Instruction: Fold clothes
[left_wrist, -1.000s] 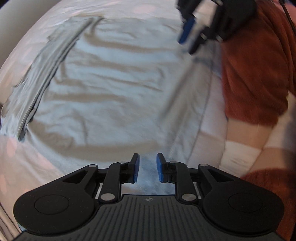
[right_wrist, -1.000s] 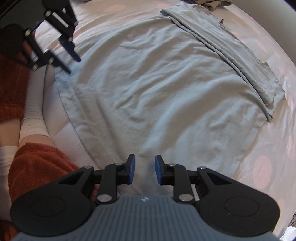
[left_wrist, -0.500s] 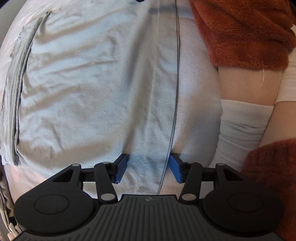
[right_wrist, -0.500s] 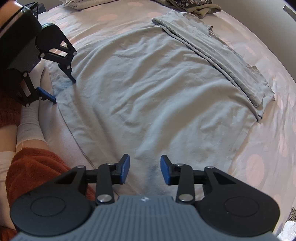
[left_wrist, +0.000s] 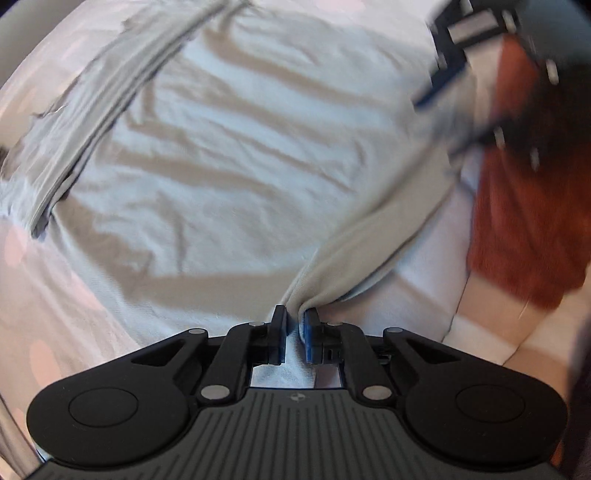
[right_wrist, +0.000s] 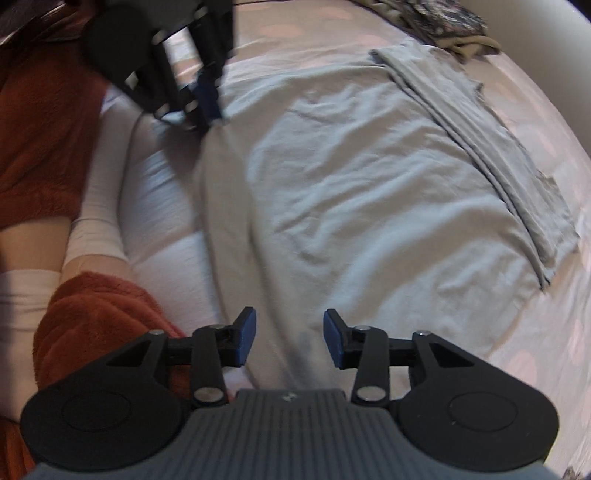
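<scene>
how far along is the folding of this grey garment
Early on. Done: one side of the grey garment is already folded in along its far edge. In hand: the left gripper has pinched the near hem and bunched it; the right gripper is opening over the hem, gripping nothing. Left: the remaining folds.

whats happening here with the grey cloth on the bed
A person is folding a grey garment spread on a bed, one handheld claw in each hand. The left claw is closing on a pinched, lifted fold at the garment's near edge. The right claw is opening over the same edge, gripping nothing yet. The far side is already folded into a strip.
</scene>
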